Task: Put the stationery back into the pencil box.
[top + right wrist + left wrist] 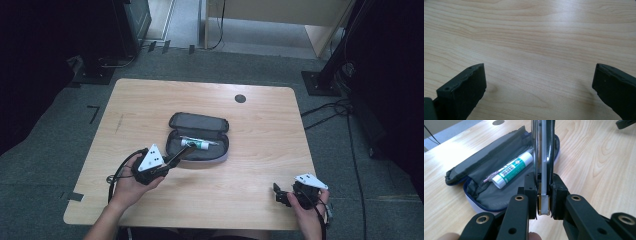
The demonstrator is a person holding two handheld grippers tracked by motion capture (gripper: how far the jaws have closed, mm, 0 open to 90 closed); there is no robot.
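The desk (260, 145) is pale wood with a smooth, faintly shiny grain finish. At mid-frame lies an open pencil case (197, 136) of matt dark grey cloth, its lining soft and creased. Inside it, a glue stick (512, 170) looks like glossy white plastic with a printed paper label. The left tongs (543, 195) are matt black plastic with brass-coloured metal rivets, clamped on a ruler-like strip (544, 157) that looks clear and glossy, with a metal end. The right tongs (539, 85) are matt black, slightly rough.
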